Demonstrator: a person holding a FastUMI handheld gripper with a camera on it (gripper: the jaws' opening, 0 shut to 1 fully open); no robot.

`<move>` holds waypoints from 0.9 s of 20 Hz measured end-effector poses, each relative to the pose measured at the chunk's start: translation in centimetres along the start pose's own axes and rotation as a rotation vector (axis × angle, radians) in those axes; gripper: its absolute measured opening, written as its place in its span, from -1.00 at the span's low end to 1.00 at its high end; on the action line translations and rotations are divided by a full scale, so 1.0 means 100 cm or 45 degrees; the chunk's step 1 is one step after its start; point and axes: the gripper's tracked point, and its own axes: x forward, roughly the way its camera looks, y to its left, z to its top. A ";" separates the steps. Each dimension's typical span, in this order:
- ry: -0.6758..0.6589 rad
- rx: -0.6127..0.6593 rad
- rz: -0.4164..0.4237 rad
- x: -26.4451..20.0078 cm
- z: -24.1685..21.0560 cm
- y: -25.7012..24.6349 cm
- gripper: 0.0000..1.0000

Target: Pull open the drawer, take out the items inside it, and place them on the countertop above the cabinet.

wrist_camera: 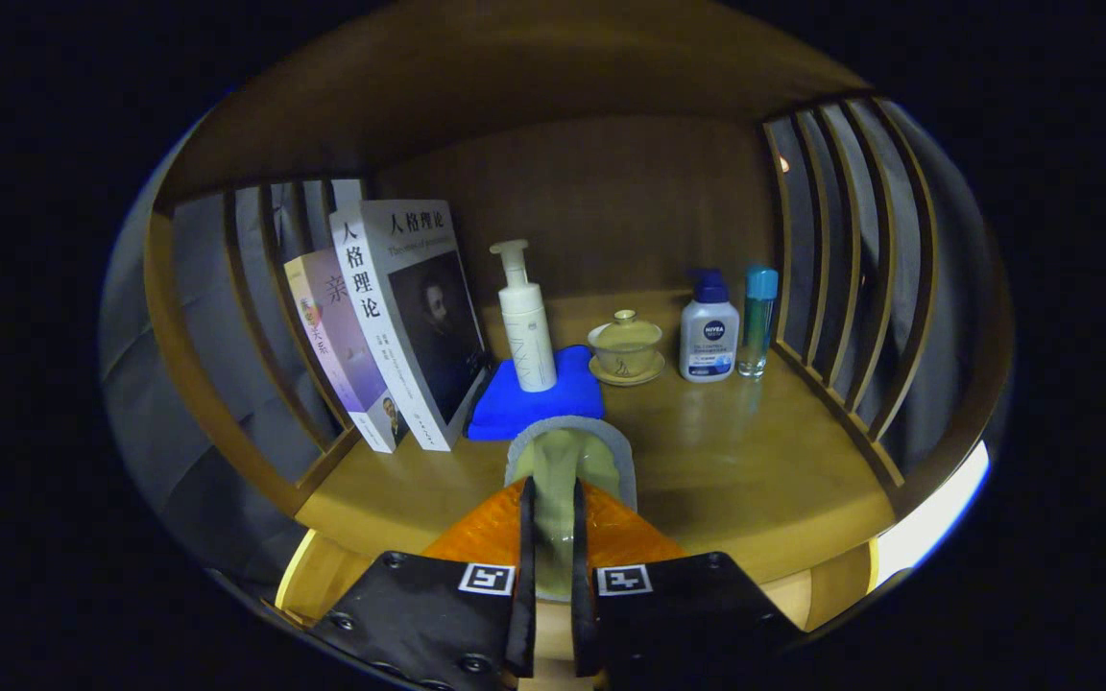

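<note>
The counter is a wooden shelf top closed in by slatted sides and a solid back panel. Taking the blue cloth as the landmark: two books lean upright just left of it, a white pump bottle stands on its rear half, and to its right sit a lidded tea cup on a saucer, then a white lotion bottle, then a slim teal bottle.

Directly in front of the cloth, the claw is clamped on a pale yellow-green sponge with a grey edge, both fingers pressing its sides, its far end reaching almost to the cloth's front edge. I judge this to be an item from the drawer, about to be set down.

The risk: pushing further forward could ruck the cloth and tip the tall pump bottle. Releasing too near the counter's front lip could drop the soft sponge off the edge.
</note>
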 end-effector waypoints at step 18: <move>-0.422 -0.230 0.017 -0.105 -0.004 0.022 0.96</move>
